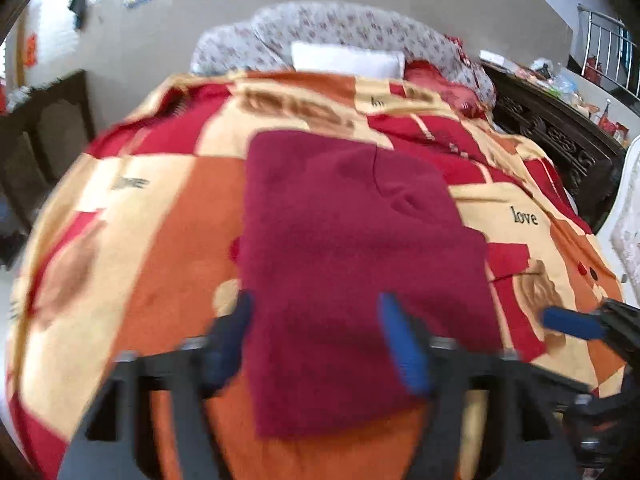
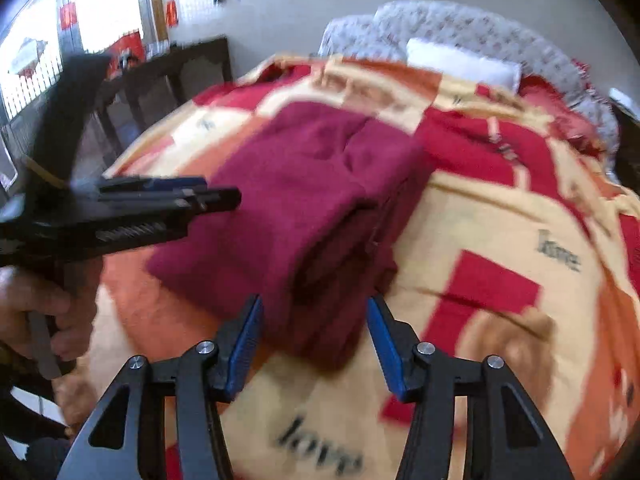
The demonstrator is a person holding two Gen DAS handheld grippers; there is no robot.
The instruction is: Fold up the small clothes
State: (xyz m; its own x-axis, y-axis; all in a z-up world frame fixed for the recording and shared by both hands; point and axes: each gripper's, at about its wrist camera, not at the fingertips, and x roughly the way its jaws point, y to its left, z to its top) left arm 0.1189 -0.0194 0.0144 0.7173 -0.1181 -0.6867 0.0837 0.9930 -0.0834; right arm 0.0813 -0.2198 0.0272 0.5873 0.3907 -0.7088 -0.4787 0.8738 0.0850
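One folded maroon garment [image 1: 352, 248] is seen lying on the bed's patchwork blanket [image 1: 160, 216], at 12 o'clock from both tools. The left hand-held gripper [image 1: 316, 332] and right hand-held gripper [image 2: 314, 336] are spread wide, nothing grasped. "love" is printed repeatedly on the blanket.

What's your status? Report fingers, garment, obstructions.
Left gripper open, right gripper open, nothing held. Maroon garment folded, flat on patterned blanket. Nothing blocking it.
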